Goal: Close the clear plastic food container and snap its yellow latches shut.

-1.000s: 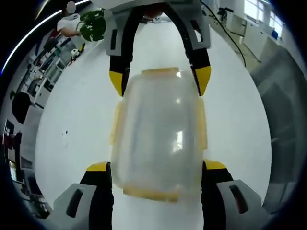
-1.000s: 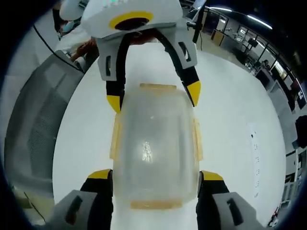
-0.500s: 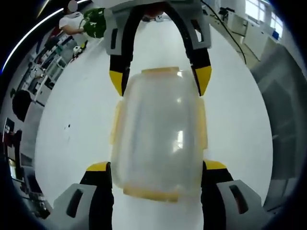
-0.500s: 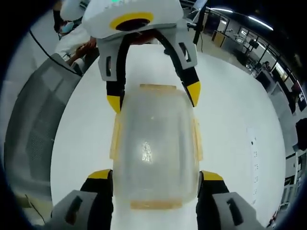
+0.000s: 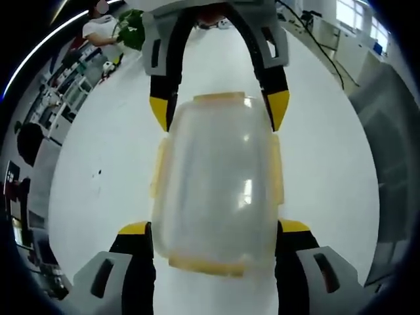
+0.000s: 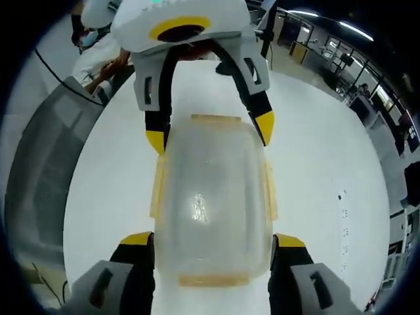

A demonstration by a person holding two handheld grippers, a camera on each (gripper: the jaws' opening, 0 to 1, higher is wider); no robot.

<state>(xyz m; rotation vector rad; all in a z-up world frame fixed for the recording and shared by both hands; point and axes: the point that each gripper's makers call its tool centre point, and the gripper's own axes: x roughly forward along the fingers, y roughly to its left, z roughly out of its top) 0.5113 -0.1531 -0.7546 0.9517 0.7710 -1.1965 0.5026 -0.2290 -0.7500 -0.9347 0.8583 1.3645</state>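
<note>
The clear plastic food container (image 5: 216,184) with pale yellow latches (image 5: 159,167) on its sides and ends is held between both grippers over a white surface. My left gripper (image 5: 214,228) is shut on its near end in the left gripper view, jaws pressed on both sides. My right gripper (image 5: 218,110) grips the far end there. In the right gripper view the container (image 6: 213,197) sits the same way: my right gripper (image 6: 214,239) clamps the near end and the left gripper (image 6: 210,131) the far end. The side latches (image 6: 268,190) lie flat along the walls.
A wide white table surface (image 5: 105,157) spreads under the container. A grey panel (image 6: 46,170) lies to the left in the right gripper view. A person (image 5: 105,29) stands beyond the table's far edge, with shelves and desks around the room.
The background has slid slightly in both views, so the hands have shifted a little. The container and both grips on it look the same.
</note>
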